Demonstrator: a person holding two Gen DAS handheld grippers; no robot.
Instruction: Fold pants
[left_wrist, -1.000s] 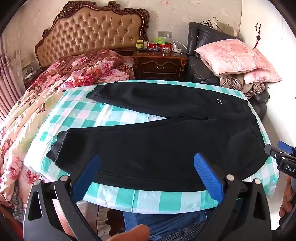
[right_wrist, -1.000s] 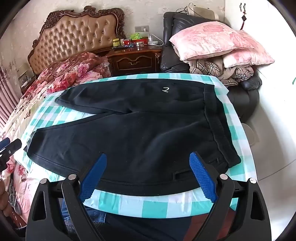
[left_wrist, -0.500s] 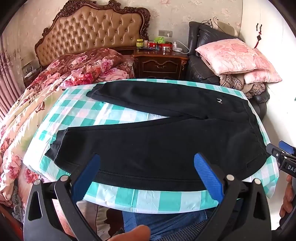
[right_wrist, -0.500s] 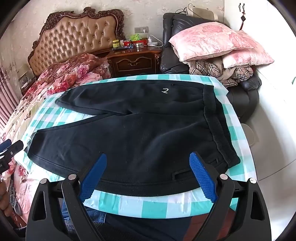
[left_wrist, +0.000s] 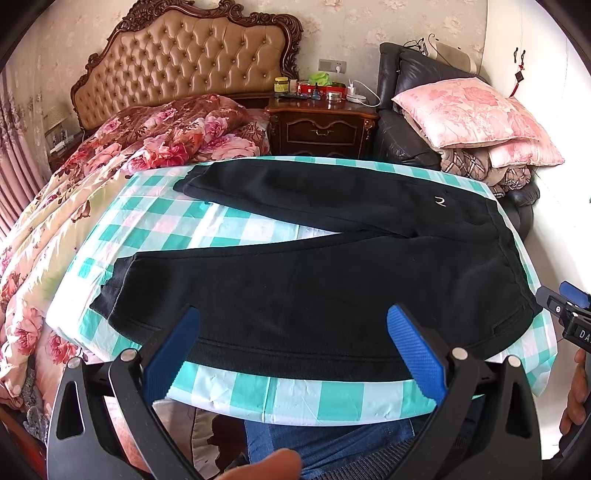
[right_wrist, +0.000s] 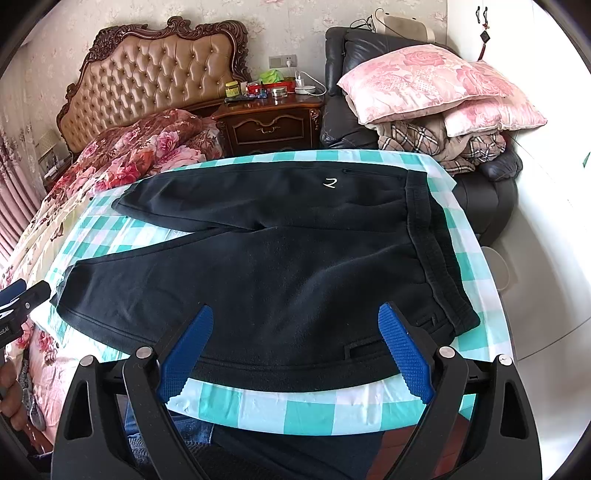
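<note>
My left gripper (left_wrist: 291, 354) hangs jaws apart at the near table edge; my right gripper (right_wrist: 295, 354) likewise. Black pants (right_wrist: 258, 273) lie flat on the checked tablecloth (right_wrist: 314, 410), legs left, near hem partly hidden behind fingers. White mark reads "2".

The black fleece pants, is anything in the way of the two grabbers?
Nothing visible. The black fleece pants lie flat on the checked tablecloth, with the open left gripper and open right gripper hovering at their near edge.

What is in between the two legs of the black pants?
Only bare checkered tablecloth shows between the spread legs of the black pants, clearest in the left wrist view.
</note>
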